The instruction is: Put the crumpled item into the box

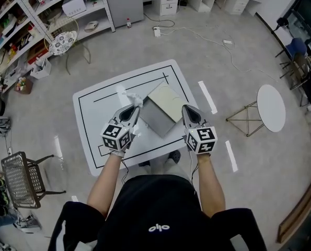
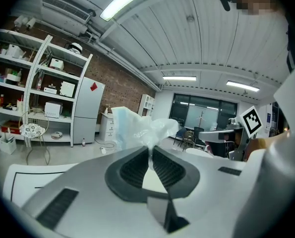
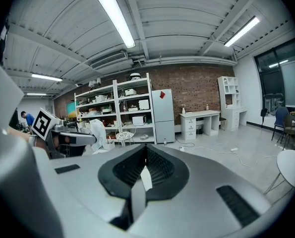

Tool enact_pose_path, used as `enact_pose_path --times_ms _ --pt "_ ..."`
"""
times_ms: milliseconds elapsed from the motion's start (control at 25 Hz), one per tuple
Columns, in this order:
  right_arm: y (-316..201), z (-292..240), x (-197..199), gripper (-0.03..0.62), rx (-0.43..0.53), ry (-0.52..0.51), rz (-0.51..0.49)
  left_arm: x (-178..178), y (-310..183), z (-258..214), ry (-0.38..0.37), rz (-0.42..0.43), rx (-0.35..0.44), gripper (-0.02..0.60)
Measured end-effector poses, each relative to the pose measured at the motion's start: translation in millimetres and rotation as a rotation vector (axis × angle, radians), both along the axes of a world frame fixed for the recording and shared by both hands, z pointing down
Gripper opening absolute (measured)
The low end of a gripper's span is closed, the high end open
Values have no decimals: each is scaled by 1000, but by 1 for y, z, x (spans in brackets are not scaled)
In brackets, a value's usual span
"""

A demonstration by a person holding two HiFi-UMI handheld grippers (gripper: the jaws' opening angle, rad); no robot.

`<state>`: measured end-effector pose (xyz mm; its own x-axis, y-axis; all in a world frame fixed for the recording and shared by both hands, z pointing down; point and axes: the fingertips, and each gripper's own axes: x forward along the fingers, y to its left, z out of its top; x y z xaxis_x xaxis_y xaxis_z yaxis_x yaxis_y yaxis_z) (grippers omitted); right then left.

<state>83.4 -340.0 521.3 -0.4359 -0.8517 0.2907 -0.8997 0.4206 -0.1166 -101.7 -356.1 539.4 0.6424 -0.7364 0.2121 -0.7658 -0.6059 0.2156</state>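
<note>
Crumpled item (image 2: pixel 137 128) is a pale, see-through plastic wad, and it's pinched right between the tips of the left gripper (image 2: pixel 150 155). The jaws are clamped on its lower end and the rest puffs up and out past them. From the head view the left gripper (image 1: pixel 136 107) sits just left of the box (image 1: pixel 158 120), with the crumpled item (image 1: pixel 129 97) sticking out at the box's upper-left corner, so it's up in the air beside the box and not inside it. The right gripper (image 3: pixel 146 155) has its ribbed pads squeezed together at the tips and I can't see anything caught in there. In the head view that right gripper (image 1: pixel 185 107) is just off the box's right edge, so the two claws flank the box on either side. The box itself is grey with a pale cream top face, turned corner-on to the person. It stands on a white table (image 1: pixel 92 119) with a black line border that spreads out all around the box. Farther right of the box, well apart on the floor, is a small round white side table (image 1: pixel 271 107). Up and to the left of the box are cluttered shelves (image 1: pixel 19 25).
</note>
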Motion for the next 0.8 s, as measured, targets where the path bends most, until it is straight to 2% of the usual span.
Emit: enact_pose_path --times_ms 440,800 --pt "-28 38 -1 9 -75 -29 -71 30 -12 62 -54 6 -128 34" --pt "-39 70 0 9 -140 -28 -98 38 -15 101 -87 5 -206 34"
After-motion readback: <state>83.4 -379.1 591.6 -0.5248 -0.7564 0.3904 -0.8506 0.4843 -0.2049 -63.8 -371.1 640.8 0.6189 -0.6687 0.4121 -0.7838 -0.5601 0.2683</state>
